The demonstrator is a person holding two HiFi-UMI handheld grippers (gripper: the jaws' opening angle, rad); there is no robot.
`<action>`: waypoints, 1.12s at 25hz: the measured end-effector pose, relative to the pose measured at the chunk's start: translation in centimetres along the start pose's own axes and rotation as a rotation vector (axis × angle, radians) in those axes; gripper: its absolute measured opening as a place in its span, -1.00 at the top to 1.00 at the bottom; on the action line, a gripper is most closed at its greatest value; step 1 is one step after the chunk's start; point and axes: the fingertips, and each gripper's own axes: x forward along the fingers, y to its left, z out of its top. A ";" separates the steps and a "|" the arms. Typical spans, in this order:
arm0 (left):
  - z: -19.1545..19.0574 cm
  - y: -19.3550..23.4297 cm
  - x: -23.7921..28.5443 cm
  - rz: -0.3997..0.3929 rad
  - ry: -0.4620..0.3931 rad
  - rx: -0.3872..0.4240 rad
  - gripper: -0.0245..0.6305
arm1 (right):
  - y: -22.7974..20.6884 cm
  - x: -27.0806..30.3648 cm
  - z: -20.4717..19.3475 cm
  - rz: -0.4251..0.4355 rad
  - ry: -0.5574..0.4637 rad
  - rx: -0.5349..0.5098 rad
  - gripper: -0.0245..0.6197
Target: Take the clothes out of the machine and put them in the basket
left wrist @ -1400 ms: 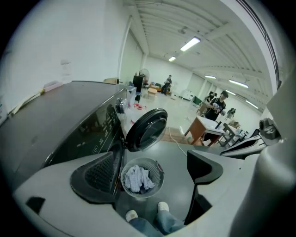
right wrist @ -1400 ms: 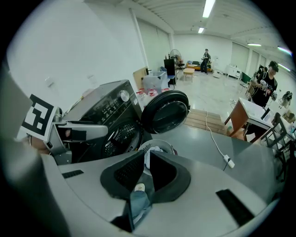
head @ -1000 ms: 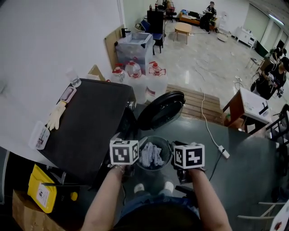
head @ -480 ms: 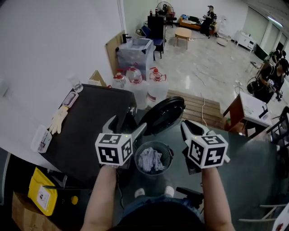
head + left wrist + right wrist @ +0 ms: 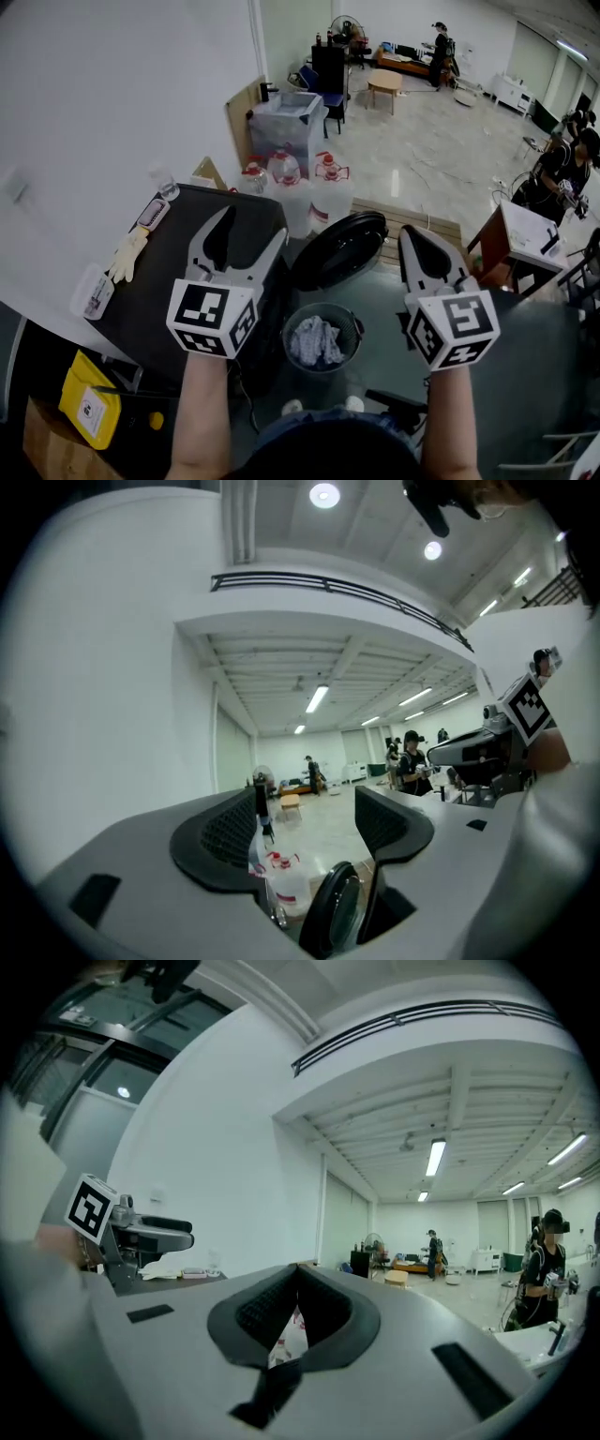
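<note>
Head view: the clothes (image 5: 317,339) lie crumpled in the basket (image 5: 323,306), at 4 o'clock from the machine (image 5: 141,281). At the basket's 10 o'clock, the left gripper (image 5: 253,225) is empty, its jaws half apart after just closing further. At 2 o'clock, the right gripper (image 5: 412,239) has its jaws together on nothing.

Cloth clothes (image 5: 316,341), matt black machine (image 5: 159,251)

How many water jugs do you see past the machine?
3, in a row: left jug by the machine far corner, middle jug, right jug by the open door. More may be hidden.
</note>
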 end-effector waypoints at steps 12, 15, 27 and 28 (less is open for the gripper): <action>3.0 -1.1 -2.2 0.093 -0.134 0.179 0.92 | 1.3 -2.3 4.1 -0.024 -0.155 -0.173 0.91; 3.4 -1.4 -2.2 0.084 -0.154 0.169 0.92 | 1.2 -2.2 4.3 -0.019 -0.157 -0.176 0.91; 4.2 0.1 -2.3 0.137 -0.159 0.161 0.92 | 1.6 -1.7 4.9 0.031 -0.173 -0.189 0.92; 4.2 0.1 -2.3 0.138 -0.157 0.164 0.92 | 1.6 -1.6 4.9 0.031 -0.169 -0.197 0.92</action>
